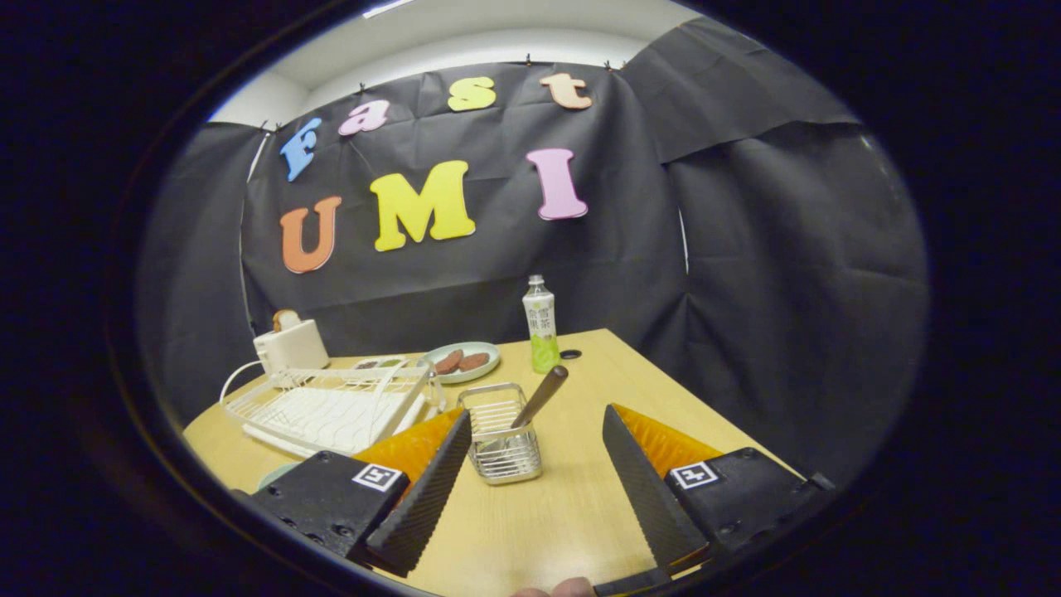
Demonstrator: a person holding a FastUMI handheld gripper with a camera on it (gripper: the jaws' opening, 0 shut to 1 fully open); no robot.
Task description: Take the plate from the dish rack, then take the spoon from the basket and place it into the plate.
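While the gripper (537,419) hovers with jaws apart, the small wire basket (501,444) stands between them, its dark-handled spoon (540,395) leaning toward one o'clock; the white wire dish rack (331,408) sits at ten o'clock on the pale wooden counter (572,497)

Support surface: light wooden table (572,506) with pale grain, set against the black cloth wall. Items resting directly on it:

- white wire dish rack (331,406) on its white drip tray, near the far-left edge
- white toaster (292,347) behind the rack, with a white cord trailing beside it
- pale green round plate (464,362) holding two brown patties, just beyond the rack
- clear plastic bottle (540,325) of green drink, upright
- small dark cap (570,354) just beside the bottle
- small square metal wire basket (501,444), upright, with a wooden-handled spoon (539,396) leaning in it
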